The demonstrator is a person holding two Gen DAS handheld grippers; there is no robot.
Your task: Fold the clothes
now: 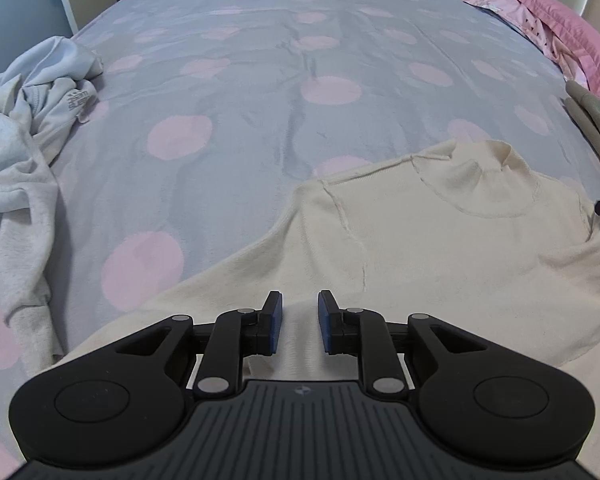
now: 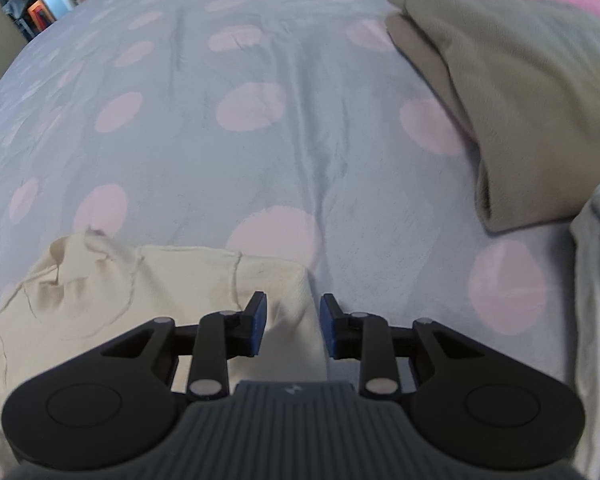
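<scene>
A cream sweater (image 1: 440, 232) with a raised collar lies flat on the bed, collar pointing away from me. My left gripper (image 1: 299, 322) is open, its blue pads hovering over the sweater's left sleeve near the shoulder. In the right wrist view the same cream sweater (image 2: 148, 296) fills the lower left. My right gripper (image 2: 293, 328) is open and straddles the sweater's right edge, one pad over the cloth and the other over the bedspread. Nothing is clamped in either one.
The bed is covered by a grey bedspread (image 1: 260, 100) with pink dots. A crumpled light grey sweatshirt (image 1: 24, 136) lies at the left. A folded olive garment (image 2: 512, 92) sits at the right, with pink pillows (image 1: 560, 28) behind it.
</scene>
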